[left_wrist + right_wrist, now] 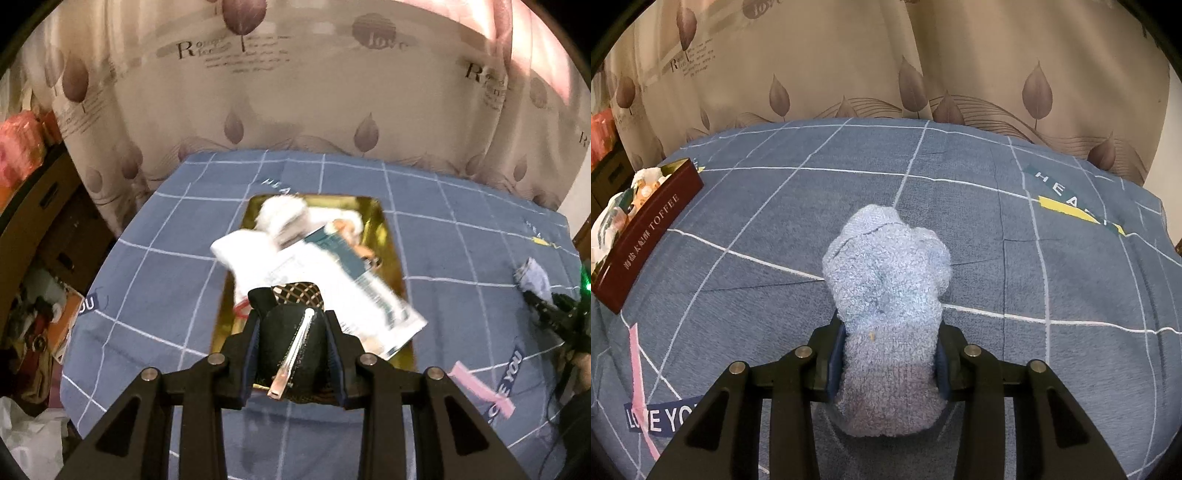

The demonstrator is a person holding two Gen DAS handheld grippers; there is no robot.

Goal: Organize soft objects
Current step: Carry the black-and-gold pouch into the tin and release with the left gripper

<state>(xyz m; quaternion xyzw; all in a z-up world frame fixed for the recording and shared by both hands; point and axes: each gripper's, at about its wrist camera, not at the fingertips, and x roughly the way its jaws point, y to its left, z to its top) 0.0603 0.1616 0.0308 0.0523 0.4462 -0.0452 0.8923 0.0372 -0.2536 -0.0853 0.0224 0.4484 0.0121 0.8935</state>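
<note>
My left gripper [293,354] is shut on a black mesh bundle [291,328] with a clear plastic clip on it, held above the near end of a gold-lined box [388,236]. The box holds white fluffy items [284,218] and a white and teal flat packet [347,288]. My right gripper [888,369] is shut on a rolled light-blue fluffy sock [886,280] just above the blue checked sheet [979,236]. In the left wrist view the right gripper [554,310] with the blue sock [533,277] shows at the far right. In the right wrist view the box's maroon wall [650,236] stands at the left.
A pink strip [480,391] lies on the sheet [147,295] right of the box. A leaf-print curtain [295,92] hangs behind the bed. Cardboard boxes and bags [33,314] crowd the floor at the left.
</note>
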